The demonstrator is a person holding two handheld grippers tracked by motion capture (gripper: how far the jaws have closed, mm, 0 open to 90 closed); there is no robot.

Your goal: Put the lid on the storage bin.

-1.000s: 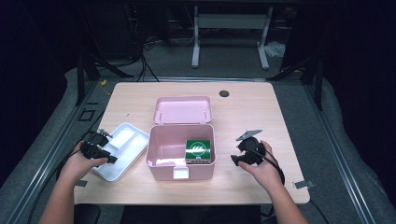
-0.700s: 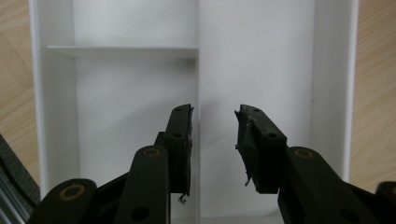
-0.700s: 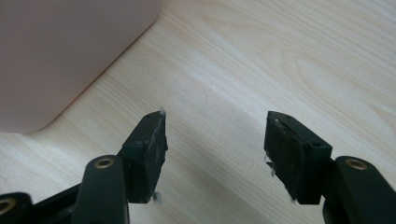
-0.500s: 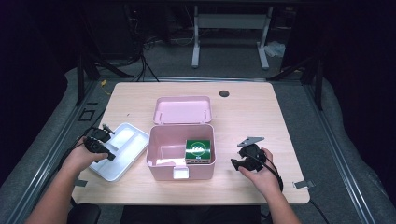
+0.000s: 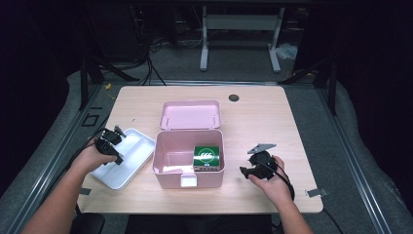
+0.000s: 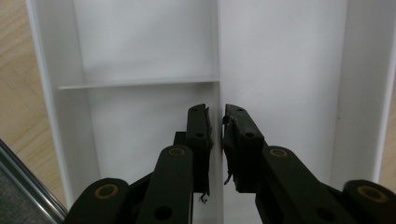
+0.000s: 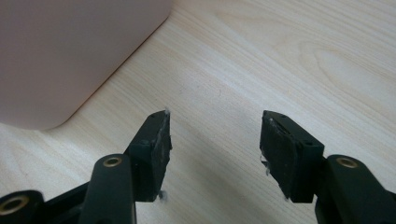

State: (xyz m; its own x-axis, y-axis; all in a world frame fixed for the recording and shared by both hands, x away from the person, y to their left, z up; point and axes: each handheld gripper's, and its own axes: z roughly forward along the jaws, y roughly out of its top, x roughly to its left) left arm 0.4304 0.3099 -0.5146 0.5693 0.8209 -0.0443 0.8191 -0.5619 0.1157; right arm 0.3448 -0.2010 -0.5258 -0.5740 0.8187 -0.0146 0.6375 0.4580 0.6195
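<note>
Left gripper [image 6: 215,135] has just been closing onto the tray [image 5: 130,161] divider at the table's left edge — jaws clenched on the thin wall, so a tray lift looks next. Right gripper [image 7: 215,140] released, empty, over bare table beside the box [image 5: 189,158].

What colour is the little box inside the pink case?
Green, with a white round mark on top: the little box shows best in the high view.
</note>
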